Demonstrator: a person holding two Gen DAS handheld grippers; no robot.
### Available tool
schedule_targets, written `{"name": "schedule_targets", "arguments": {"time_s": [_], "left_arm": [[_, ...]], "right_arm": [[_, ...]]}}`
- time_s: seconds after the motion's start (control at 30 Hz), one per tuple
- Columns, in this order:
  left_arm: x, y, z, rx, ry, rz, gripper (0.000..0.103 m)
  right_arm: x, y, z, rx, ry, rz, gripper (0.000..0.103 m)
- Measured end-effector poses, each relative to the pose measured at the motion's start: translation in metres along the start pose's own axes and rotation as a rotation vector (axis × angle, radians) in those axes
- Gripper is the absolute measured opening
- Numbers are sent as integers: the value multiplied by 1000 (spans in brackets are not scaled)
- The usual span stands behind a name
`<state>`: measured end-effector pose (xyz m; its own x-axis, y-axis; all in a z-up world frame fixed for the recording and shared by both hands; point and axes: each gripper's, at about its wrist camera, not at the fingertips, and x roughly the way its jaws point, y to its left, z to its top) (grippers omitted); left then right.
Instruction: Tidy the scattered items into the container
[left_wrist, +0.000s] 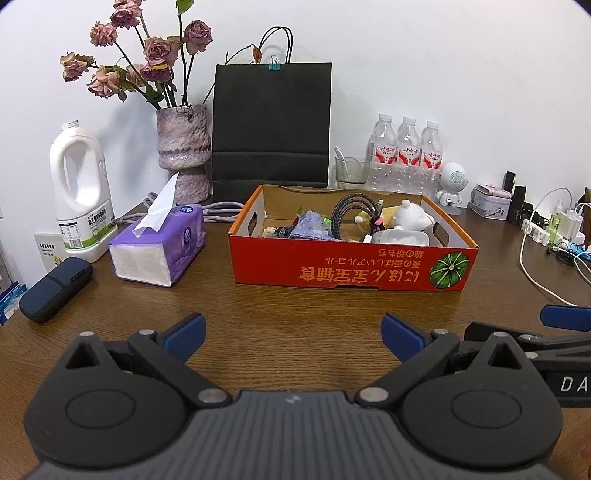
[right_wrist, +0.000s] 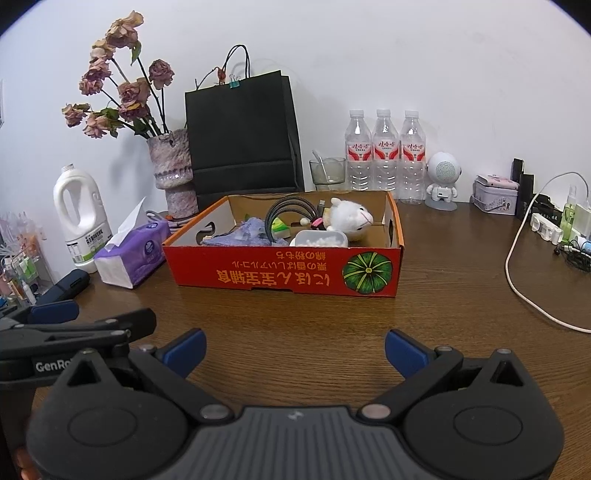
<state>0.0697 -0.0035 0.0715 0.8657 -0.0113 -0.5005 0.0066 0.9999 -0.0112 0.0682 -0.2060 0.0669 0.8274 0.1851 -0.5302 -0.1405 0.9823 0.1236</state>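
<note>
— Left wrist view shows our left gripper with its jaws wide apart and nothing between them. Our right gripper is the same, empty and spread.

— Where do the things go?

— Into the red cardboard box, in the middle of the desk. The plush sheep, the coiled cable and the little plastic tub already lie inside.

— What can go wrong?

— We think the box looks full. If we reach in again, we may knock the sheep out. The white charging cord lies near on the right, and we may snag it.
</note>
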Motion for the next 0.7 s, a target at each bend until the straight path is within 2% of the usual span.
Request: {"name": "schedule_targets", "arguments": {"time_s": [0.7], "left_arm": [[-1, 0, -2, 8, -20, -10, 103]], "right_arm": [[0, 1, -2, 7, 0, 3, 103]]}}
